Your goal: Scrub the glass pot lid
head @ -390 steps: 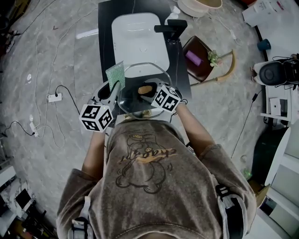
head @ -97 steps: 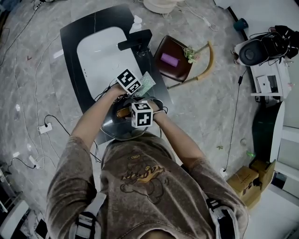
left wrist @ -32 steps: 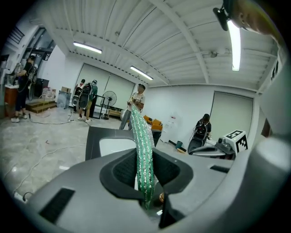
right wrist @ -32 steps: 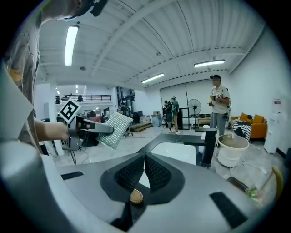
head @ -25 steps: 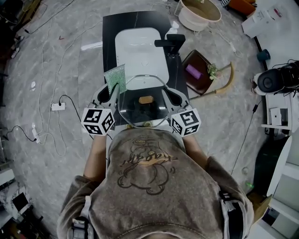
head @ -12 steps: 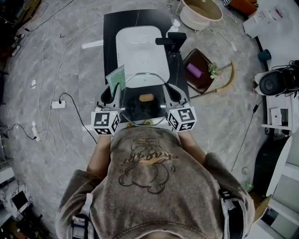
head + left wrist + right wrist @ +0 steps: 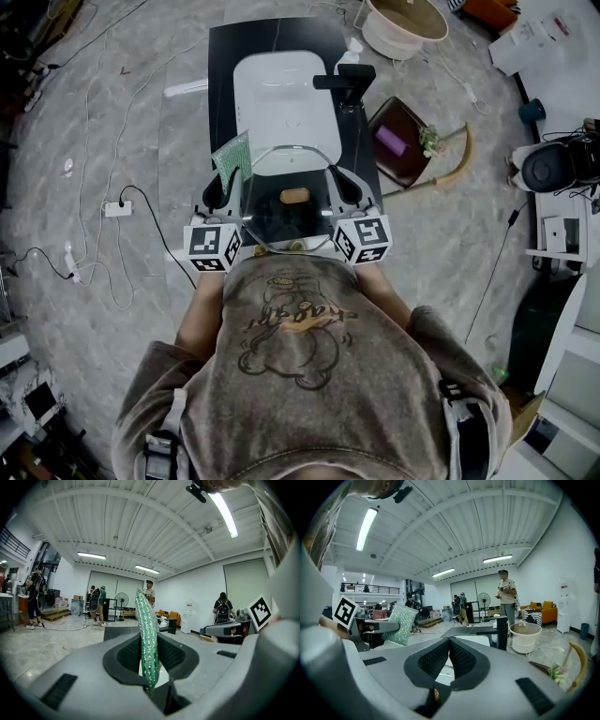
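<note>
Still, left gripper [image 7: 225, 195] pinches green scrubber [image 7: 146, 630], right gripper [image 7: 449, 641] stays closed beside glass lid [image 7: 291, 199].

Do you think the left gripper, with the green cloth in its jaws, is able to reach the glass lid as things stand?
Probably yes: the glass lid sits right beside the left gripper with nothing between them, so turning the green cloth inward should meet the glass.
</note>
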A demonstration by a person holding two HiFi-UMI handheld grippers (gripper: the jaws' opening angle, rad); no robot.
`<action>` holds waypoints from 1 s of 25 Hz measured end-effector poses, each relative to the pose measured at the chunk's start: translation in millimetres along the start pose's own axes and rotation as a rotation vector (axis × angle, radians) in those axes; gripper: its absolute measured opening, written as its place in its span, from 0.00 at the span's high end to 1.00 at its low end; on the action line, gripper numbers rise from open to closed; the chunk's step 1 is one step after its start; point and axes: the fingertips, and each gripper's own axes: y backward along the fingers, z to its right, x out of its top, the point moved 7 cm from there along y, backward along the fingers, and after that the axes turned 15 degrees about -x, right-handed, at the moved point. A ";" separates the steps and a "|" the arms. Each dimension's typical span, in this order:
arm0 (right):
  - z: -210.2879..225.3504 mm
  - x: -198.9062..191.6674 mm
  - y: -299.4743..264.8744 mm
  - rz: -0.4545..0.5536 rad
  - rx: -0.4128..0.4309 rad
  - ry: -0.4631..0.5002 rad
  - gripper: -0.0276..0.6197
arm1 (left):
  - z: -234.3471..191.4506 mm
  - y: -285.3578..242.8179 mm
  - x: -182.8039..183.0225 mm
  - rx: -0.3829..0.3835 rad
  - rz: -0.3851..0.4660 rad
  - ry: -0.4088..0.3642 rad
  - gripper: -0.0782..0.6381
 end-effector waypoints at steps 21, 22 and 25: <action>-3.3 1.9 -5.6 0.004 -0.014 0.006 0.92 | -4.4 -5.0 -6.4 0.002 -0.023 0.056 0.78; -3.7 1.9 -5.8 0.004 -0.014 0.009 0.92 | -4.8 -5.1 -6.6 0.004 -0.024 0.058 0.78; -4.0 1.3 -6.2 0.002 -0.014 0.011 0.92 | -5.7 -5.3 -7.1 0.008 -0.027 0.062 0.78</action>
